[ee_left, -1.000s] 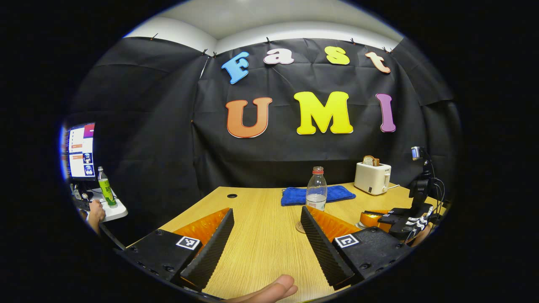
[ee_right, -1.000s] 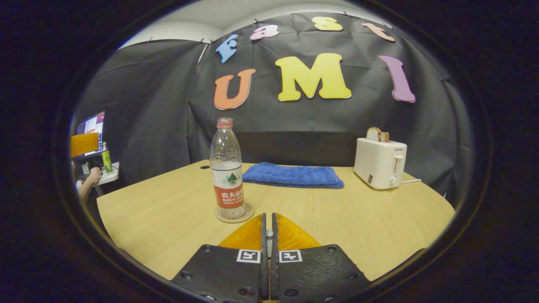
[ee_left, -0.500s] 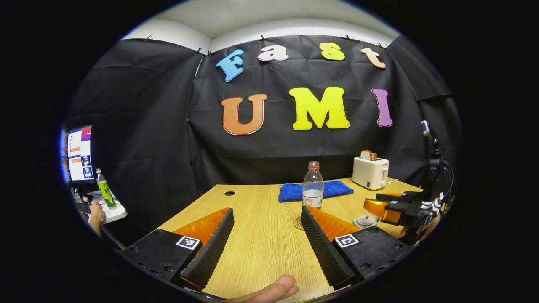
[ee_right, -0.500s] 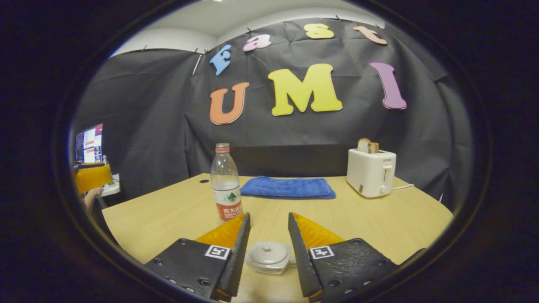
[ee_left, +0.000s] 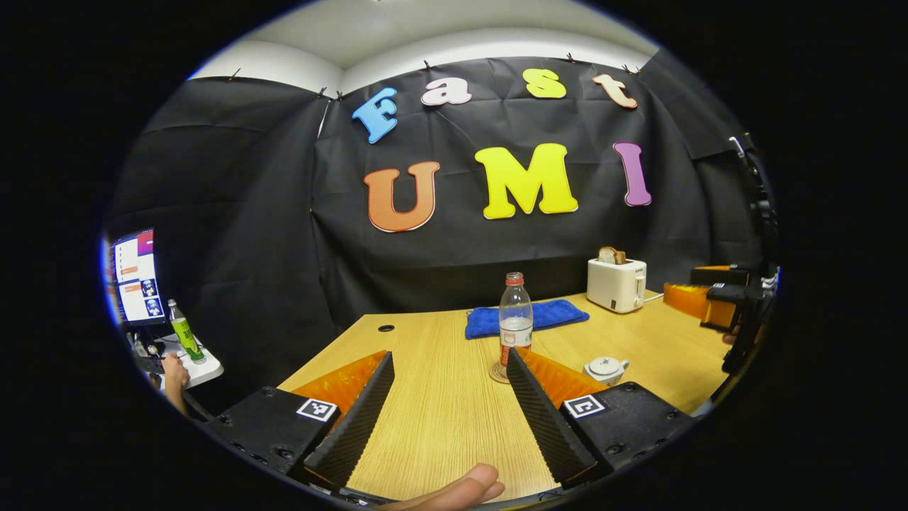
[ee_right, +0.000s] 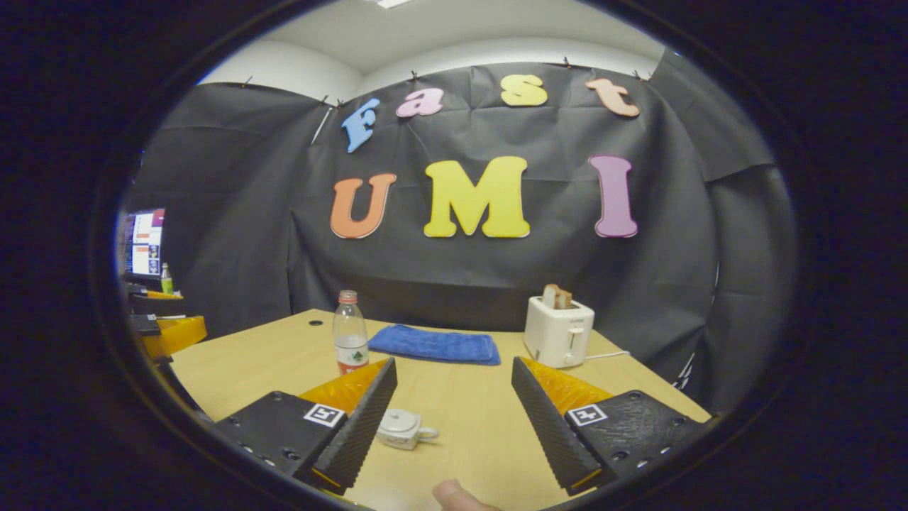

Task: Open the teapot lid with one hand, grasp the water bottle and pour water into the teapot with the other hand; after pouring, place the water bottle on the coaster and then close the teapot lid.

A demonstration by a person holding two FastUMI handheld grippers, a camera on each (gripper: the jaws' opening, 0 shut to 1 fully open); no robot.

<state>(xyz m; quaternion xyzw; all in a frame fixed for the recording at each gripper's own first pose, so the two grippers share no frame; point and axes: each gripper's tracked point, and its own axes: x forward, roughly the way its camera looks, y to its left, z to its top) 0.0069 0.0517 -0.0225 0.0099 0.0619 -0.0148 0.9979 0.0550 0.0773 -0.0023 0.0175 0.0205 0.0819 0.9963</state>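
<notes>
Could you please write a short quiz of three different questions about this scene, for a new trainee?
1. True or false: the water bottle stands on the coaster.
2. Multiple choice: the teapot lid is A) on the teapot, B) on the blue towel, C) held in the right gripper.
3. Fill in: both the left gripper and the right gripper are ____.

Key: 1 true; 2 A; 3 open.
</notes>
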